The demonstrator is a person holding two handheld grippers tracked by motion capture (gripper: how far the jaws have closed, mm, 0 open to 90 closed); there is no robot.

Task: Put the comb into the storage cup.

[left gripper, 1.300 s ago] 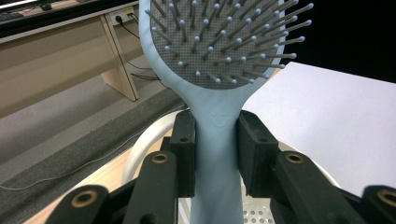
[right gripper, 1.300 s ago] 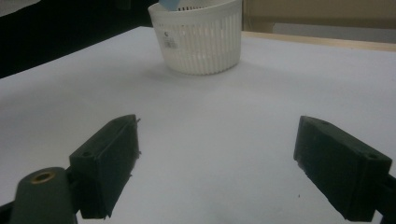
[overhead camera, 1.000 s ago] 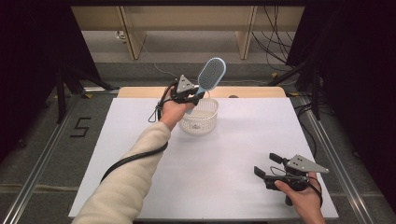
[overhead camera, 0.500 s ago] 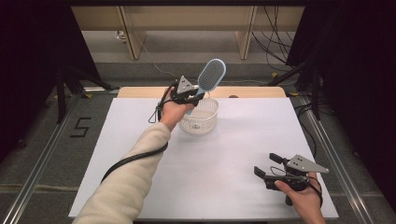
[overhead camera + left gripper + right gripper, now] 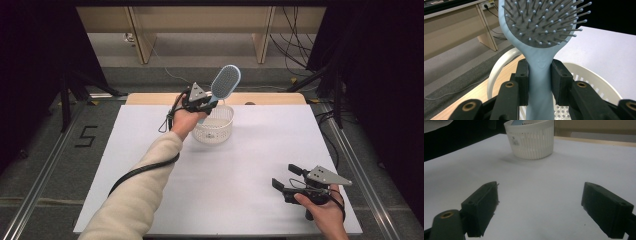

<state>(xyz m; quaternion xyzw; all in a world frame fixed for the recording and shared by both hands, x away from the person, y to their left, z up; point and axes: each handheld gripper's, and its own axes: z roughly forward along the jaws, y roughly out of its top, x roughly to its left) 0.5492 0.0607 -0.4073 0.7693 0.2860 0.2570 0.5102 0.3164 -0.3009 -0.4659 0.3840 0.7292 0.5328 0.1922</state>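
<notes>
Left tongs [image 5: 206, 102] clamped tight on the blue hairbrush [image 5: 223, 85] handle — held over the white basket [image 5: 215, 125]; right tongs [image 5: 286, 178] wide open, empty — low over the desk [image 5: 240, 170].

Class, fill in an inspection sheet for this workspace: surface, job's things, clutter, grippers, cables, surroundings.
Surface: white table top, bare apart from the basket; wooden strip along the far edge.
Job's things: light blue hairbrush, head up, over the white basket.
Clutter: nothing seen.
Grippers: left gripper shut on the brush handle; right gripper open, low over the table near the front right.
Cables: black cable trails along the left sleeve; more on the floor behind.
Surroundings: wooden desk legs, dark curtains at both sides.
</notes>
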